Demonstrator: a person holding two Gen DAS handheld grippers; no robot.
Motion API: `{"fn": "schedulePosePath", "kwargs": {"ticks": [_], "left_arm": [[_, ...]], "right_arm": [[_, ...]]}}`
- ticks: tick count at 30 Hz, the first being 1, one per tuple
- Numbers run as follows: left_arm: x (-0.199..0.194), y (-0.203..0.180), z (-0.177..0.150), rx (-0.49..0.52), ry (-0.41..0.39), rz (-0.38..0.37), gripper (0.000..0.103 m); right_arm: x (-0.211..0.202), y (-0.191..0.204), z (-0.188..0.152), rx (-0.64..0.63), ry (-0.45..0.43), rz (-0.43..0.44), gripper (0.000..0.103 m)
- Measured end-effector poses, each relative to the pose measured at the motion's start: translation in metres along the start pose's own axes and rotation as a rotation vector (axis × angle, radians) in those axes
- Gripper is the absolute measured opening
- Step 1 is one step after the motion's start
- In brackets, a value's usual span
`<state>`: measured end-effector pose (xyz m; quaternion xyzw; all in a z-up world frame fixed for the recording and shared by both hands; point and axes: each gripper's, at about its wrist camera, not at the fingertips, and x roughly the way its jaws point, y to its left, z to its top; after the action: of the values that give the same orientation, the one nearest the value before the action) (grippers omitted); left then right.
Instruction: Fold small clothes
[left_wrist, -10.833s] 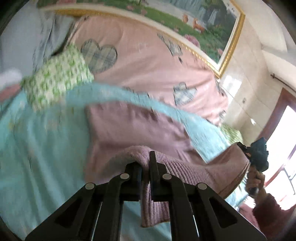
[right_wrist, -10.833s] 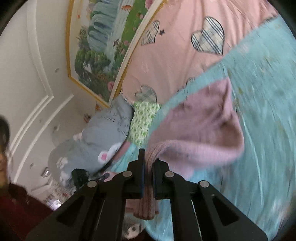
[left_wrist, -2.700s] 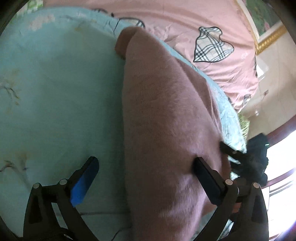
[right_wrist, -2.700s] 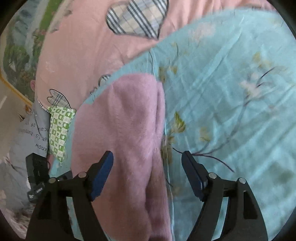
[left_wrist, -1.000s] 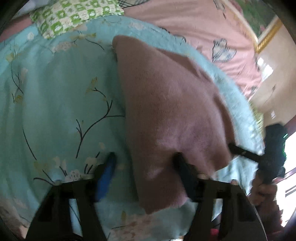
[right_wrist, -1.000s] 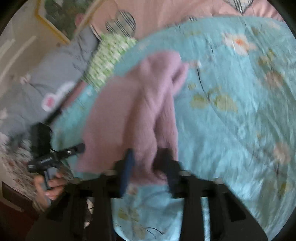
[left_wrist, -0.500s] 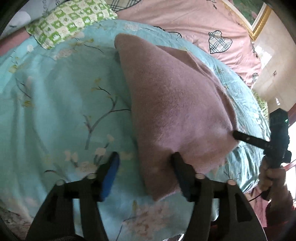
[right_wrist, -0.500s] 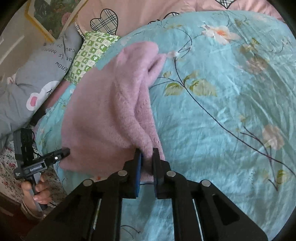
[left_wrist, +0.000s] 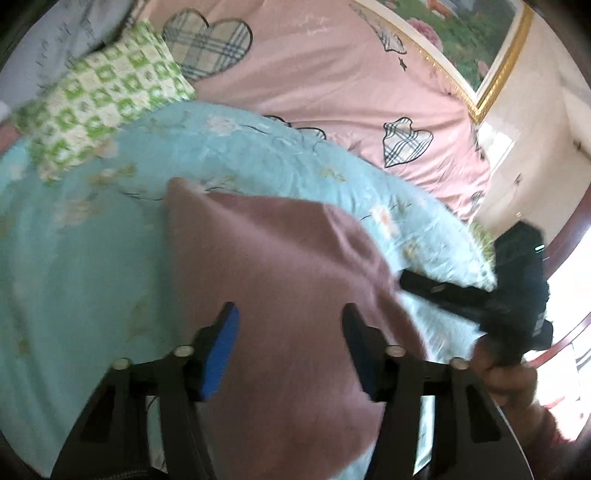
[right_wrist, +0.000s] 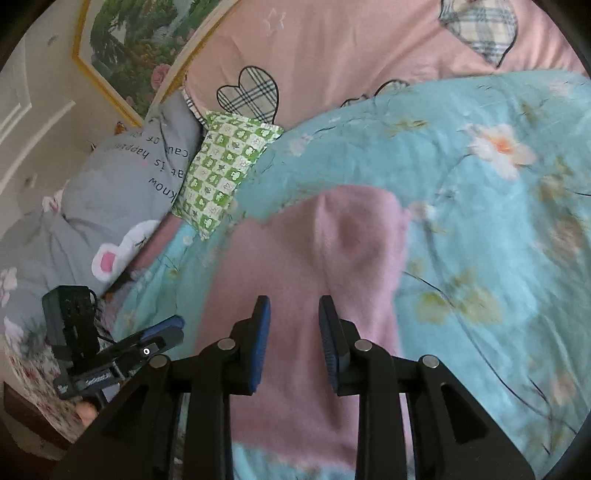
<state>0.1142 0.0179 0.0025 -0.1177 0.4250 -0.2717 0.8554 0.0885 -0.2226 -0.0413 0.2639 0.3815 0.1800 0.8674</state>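
Observation:
A pink knitted garment lies folded on the light blue floral bedspread. My left gripper is open above its near end, jaws wide apart with nothing between them. In the right wrist view the same garment lies flat, and my right gripper is open over its near part, jaws apart and empty. The other gripper shows at the edge of each view: the right one at the garment's right side, the left one at the bed's left edge.
A green checked pillow and a grey pillow with lettering lie at the head of the bed. A pink quilt with plaid hearts lies behind the bedspread. A framed picture hangs on the wall.
My right gripper was shut on the garment's edge half a second ago and has opened and let go. Both grippers have pulled back and tilted up. The garment lies flat.

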Motion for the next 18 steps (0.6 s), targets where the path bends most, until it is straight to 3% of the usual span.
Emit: {"fn": "schedulePosePath", "kwargs": {"ticks": [5, 6, 7, 9, 10, 12, 15, 18], "left_arm": [[0.051, 0.021, 0.036, -0.04, 0.074, 0.016, 0.047], [0.06, 0.028, 0.039, -0.054, 0.1, 0.036, 0.04], [0.069, 0.034, 0.04, -0.071, 0.125, 0.056, 0.026], [0.085, 0.045, 0.041, -0.083, 0.158, 0.065, 0.023], [0.089, 0.047, 0.042, -0.078, 0.157, 0.068, 0.019], [0.095, 0.054, 0.044, -0.093, 0.154, 0.063, 0.016], [0.092, 0.061, 0.044, -0.132, 0.151, 0.041, 0.012], [0.074, 0.05, 0.039, -0.104, 0.117, 0.069, 0.012]], "right_arm": [[0.047, -0.016, 0.027, 0.072, 0.053, -0.006, 0.028], [0.054, -0.018, 0.03, 0.061, 0.064, -0.023, 0.028], [0.061, -0.022, 0.033, 0.055, 0.079, -0.06, 0.028], [0.076, -0.037, 0.036, 0.09, 0.117, -0.122, 0.024], [0.081, -0.041, 0.037, 0.089, 0.125, -0.13, 0.022], [0.086, -0.042, 0.039, 0.05, 0.105, -0.186, 0.008], [0.087, -0.047, 0.043, 0.065, 0.099, -0.18, 0.008], [0.074, -0.049, 0.042, 0.087, 0.098, -0.127, 0.011]]}}
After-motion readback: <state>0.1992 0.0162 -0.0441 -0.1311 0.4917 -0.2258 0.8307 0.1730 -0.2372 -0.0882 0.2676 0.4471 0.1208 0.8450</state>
